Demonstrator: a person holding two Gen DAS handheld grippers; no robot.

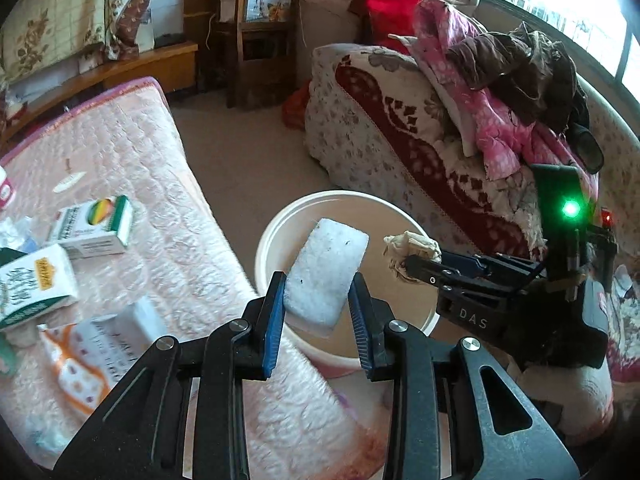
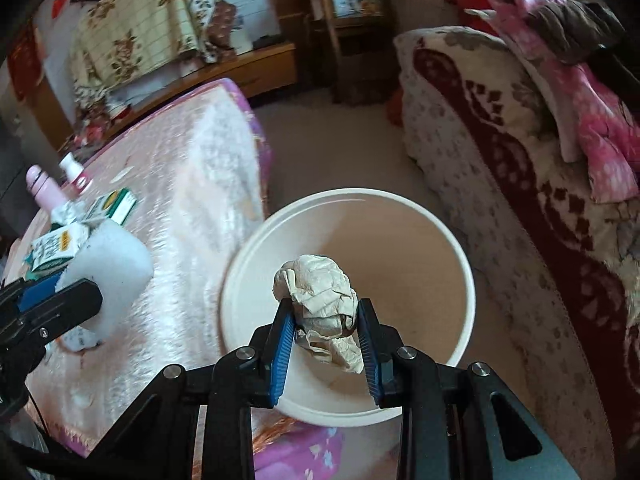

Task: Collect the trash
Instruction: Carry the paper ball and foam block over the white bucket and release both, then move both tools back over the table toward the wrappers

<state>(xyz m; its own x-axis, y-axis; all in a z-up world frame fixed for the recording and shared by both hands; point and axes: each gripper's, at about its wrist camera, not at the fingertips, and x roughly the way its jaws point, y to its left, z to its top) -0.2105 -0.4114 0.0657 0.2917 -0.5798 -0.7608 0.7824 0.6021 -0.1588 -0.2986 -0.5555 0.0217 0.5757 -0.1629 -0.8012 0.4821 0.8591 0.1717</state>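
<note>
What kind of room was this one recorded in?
Probably a lived-in bedroom: a pink quilted mattress, a patterned floral blanket-covered couch heaped with pink clothes, and a wooden chair.

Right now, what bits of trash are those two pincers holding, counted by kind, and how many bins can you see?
White foam block: 1
Crumpled paper wad: 1
White bucket: 1
Total: 3
</note>
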